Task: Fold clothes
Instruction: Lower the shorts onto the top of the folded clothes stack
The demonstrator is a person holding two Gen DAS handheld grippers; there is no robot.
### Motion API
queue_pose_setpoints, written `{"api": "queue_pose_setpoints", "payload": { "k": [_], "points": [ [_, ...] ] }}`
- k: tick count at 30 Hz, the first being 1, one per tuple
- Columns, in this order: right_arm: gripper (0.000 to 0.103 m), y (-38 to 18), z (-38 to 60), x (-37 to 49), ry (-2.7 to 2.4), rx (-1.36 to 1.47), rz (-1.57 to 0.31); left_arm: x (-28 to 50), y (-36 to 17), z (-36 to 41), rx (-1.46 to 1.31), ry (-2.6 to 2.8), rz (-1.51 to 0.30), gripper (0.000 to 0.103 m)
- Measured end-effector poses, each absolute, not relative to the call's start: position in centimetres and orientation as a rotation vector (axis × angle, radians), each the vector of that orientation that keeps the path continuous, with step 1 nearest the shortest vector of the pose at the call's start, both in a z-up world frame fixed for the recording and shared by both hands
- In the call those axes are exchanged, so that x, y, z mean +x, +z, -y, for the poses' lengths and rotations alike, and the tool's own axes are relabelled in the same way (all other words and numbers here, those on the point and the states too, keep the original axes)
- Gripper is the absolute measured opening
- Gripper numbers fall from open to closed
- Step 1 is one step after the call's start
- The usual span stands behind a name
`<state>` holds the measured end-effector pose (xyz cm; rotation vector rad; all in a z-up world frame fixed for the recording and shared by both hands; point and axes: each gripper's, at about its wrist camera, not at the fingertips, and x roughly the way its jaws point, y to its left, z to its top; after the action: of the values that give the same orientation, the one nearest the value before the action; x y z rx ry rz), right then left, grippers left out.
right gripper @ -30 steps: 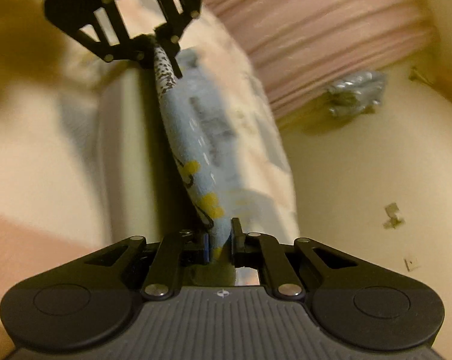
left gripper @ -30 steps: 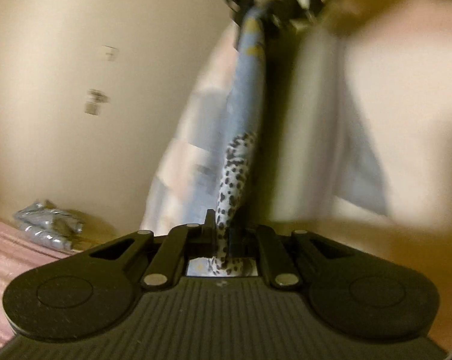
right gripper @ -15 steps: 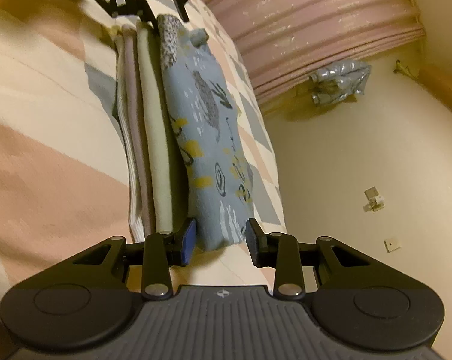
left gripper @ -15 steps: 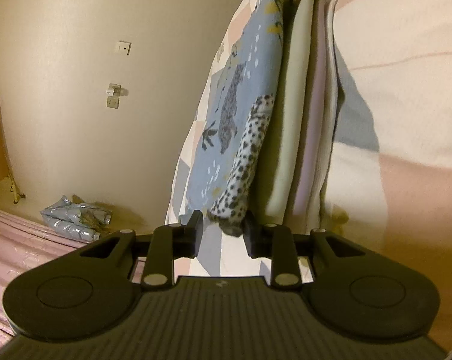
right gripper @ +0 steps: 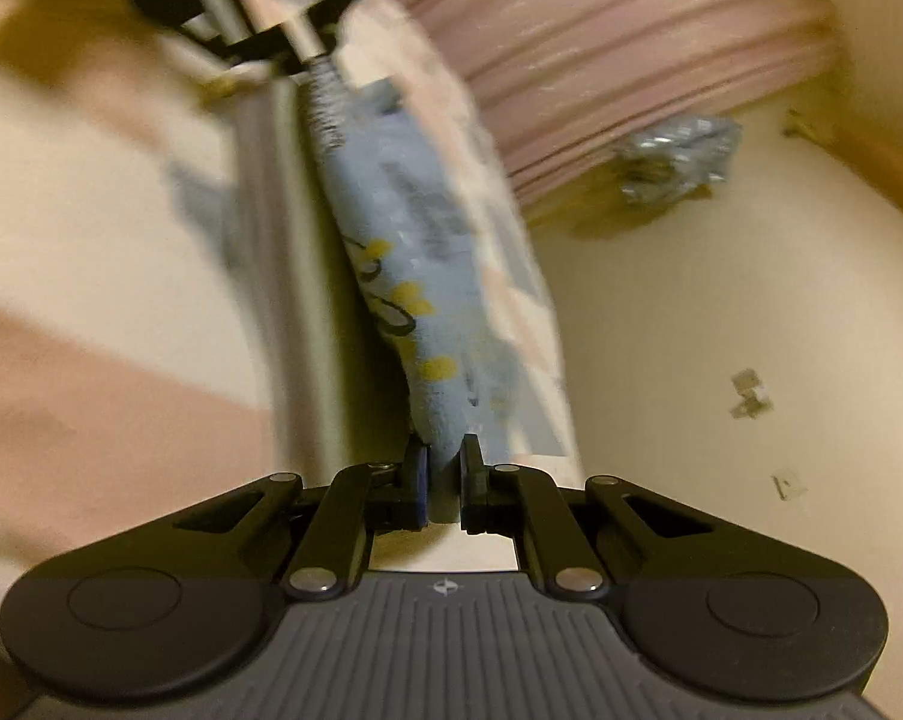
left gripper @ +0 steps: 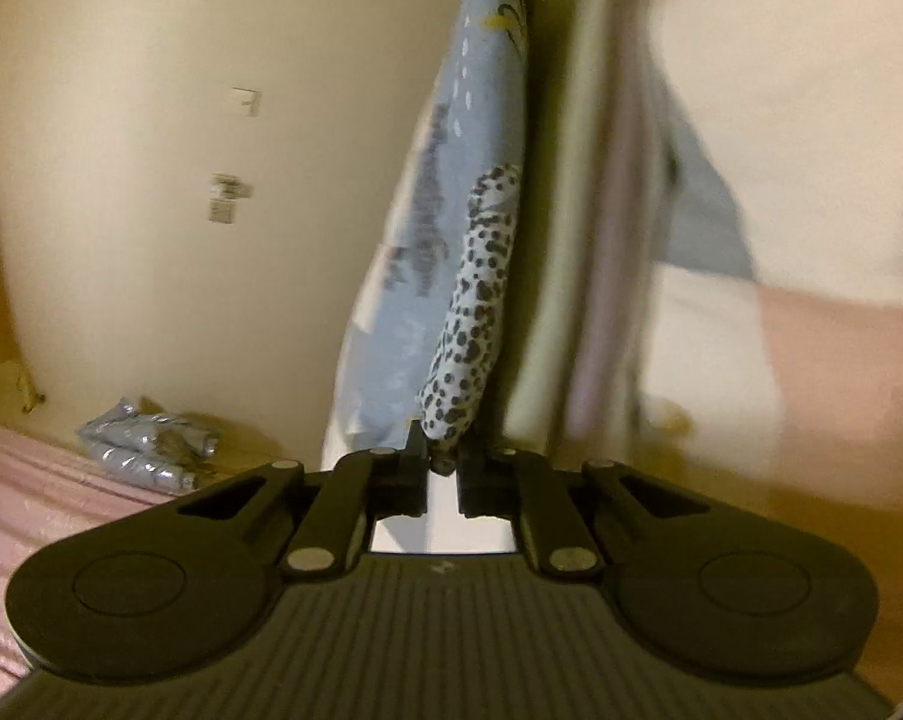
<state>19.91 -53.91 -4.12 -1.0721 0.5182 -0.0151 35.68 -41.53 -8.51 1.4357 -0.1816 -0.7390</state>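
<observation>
Left gripper (left gripper: 439,465), right gripper (right gripper: 445,468) apparently clamp blue garment (left gripper: 451,228) (blurred).

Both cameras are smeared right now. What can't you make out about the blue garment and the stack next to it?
- Blue patterned garment: its far end is cut off by the top edge, left wrist view.
- Folded stack: layers smear together, right wrist view.
- Left hand-held gripper: motion blur hides its fingertips, right wrist view.
- Wall fittings: too blurred to identify.
</observation>
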Motion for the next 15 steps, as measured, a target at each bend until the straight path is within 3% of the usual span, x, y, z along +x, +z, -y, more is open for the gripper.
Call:
{"api": "queue_pose_setpoints", "payload": {
  "k": [6, 15],
  "points": [
    [0.009, -6.2, 53.7, 20.6, 0.000, -1.112, -0.580, 35.6, -8.7, 40.9, 1.431, -0.729, 0.161, 0.006],
    [0.013, -4.9, 53.9, 19.7, -0.037, -1.045, -0.602, 35.6, -6.0, 38.3, 1.305, -0.717, 0.091, 0.007]
  ]
}}
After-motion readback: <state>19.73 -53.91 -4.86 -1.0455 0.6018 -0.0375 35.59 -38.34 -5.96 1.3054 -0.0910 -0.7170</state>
